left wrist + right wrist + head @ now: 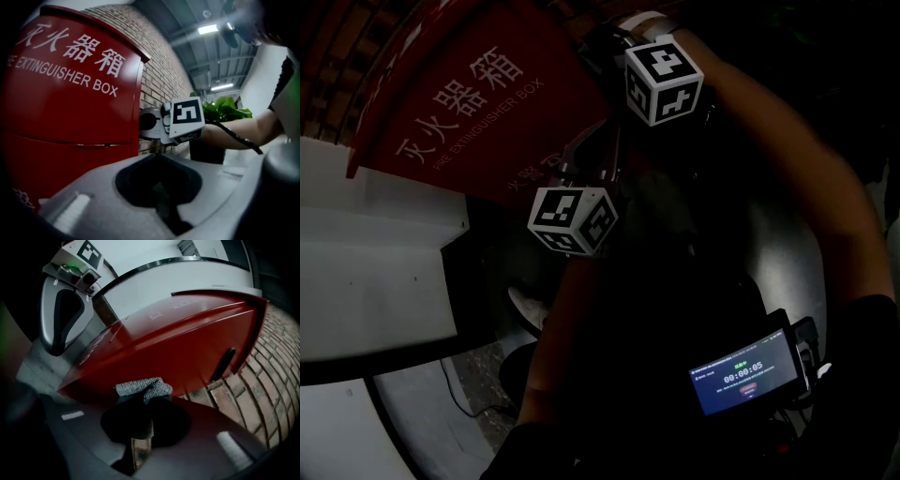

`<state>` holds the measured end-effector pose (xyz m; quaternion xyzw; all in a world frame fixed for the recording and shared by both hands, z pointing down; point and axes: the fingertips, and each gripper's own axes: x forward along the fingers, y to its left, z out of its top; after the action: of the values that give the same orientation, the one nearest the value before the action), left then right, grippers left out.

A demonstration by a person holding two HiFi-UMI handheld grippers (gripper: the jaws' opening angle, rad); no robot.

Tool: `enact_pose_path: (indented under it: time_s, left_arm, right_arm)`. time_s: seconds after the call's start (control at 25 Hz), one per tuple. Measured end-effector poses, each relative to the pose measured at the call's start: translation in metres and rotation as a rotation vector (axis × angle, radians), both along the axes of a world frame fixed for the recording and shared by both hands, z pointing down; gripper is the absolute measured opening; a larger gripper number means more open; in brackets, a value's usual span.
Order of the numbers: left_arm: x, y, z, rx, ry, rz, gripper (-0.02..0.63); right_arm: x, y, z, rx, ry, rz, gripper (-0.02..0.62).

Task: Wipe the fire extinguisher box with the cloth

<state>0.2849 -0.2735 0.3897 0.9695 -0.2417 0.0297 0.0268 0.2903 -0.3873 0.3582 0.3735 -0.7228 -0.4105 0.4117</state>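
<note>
The fire extinguisher box (pixel 70 108) stands red and upright against a brick wall (pixel 159 79), its lettered front towards the left gripper's camera. In the head view it fills the upper left, with a white ledge (pixel 375 272) beside it.

The right gripper (pixel 143 399) is clenched on the cloth (pixel 140 387) — a grey, knitted-looking wad pinched at the jaw tips and bunched just above them. The cloth lies up against the box's narrow side panel, close to the long edge where that panel meets the front. A black handle (pixel 223 363) sits further along the same panel, well apart from the cloth. From the left gripper view, this gripper reaches in at the box's right edge, about level with the horizontal seam across the front.

The left gripper (pixel 156 157) hangs off the box, its jaws drawn together with nothing between them. A green plant (pixel 224 110) stands behind the person's forearm (pixel 243 133) — and low in the head view a small lit screen (pixel 744 374) glows.
</note>
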Motion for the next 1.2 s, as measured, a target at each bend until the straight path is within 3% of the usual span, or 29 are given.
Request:
enact_pose_path:
  time_s: [0.6, 1.2]
  left_arm:
    - [0.002, 0.000, 0.061, -0.055, 0.004, -0.050, 0.000]
    - [0.001, 0.001, 0.126, -0.067, -0.042, -0.078, 0.001]
  right_arm:
    - [-0.002, 0.005, 0.081, -0.124, -0.007, 0.029, 0.031]
    - [-0.005, 0.012, 0.181, -0.261, 0.068, 0.034, 0.031]
